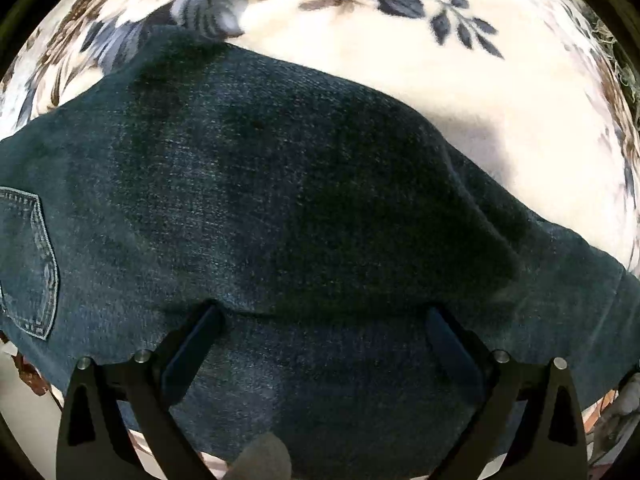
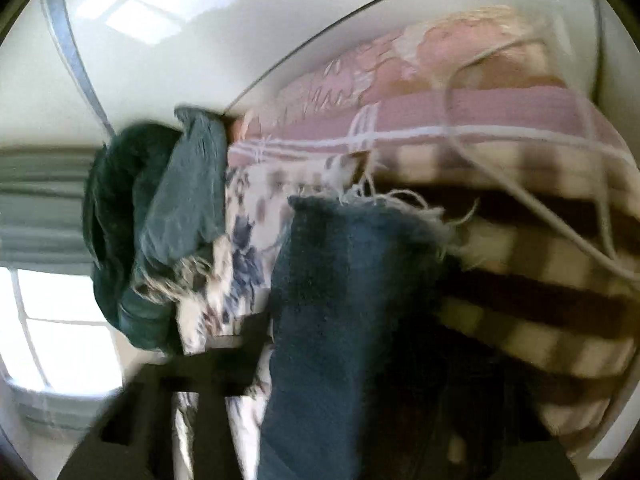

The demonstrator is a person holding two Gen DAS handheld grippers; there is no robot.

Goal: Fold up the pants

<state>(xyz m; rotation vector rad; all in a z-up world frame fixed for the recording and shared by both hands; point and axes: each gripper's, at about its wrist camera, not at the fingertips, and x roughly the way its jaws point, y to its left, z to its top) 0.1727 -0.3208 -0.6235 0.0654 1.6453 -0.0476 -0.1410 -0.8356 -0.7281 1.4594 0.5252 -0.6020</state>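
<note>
Dark blue jeans (image 1: 280, 208) lie spread across a floral blanket (image 1: 500, 100) in the left wrist view, a back pocket (image 1: 28, 260) at the left edge. My left gripper (image 1: 324, 320) is open, its two fingers (image 1: 192, 352) resting on the denim with fabric between them. In the blurred right wrist view a jeans leg with a frayed hem (image 2: 352, 300) runs up from between my right gripper's fingers (image 2: 224, 380). My right gripper (image 2: 340, 420) seems shut on this leg. More dark denim (image 2: 160, 220) is bunched at the left.
The floral blanket (image 2: 240, 248) also shows in the right wrist view. A brown and cream checked blanket (image 2: 540, 280) and pink bedding (image 2: 440, 112) lie at the right, with a white cord (image 2: 520, 184) across them. A bright window (image 2: 60, 320) is at lower left.
</note>
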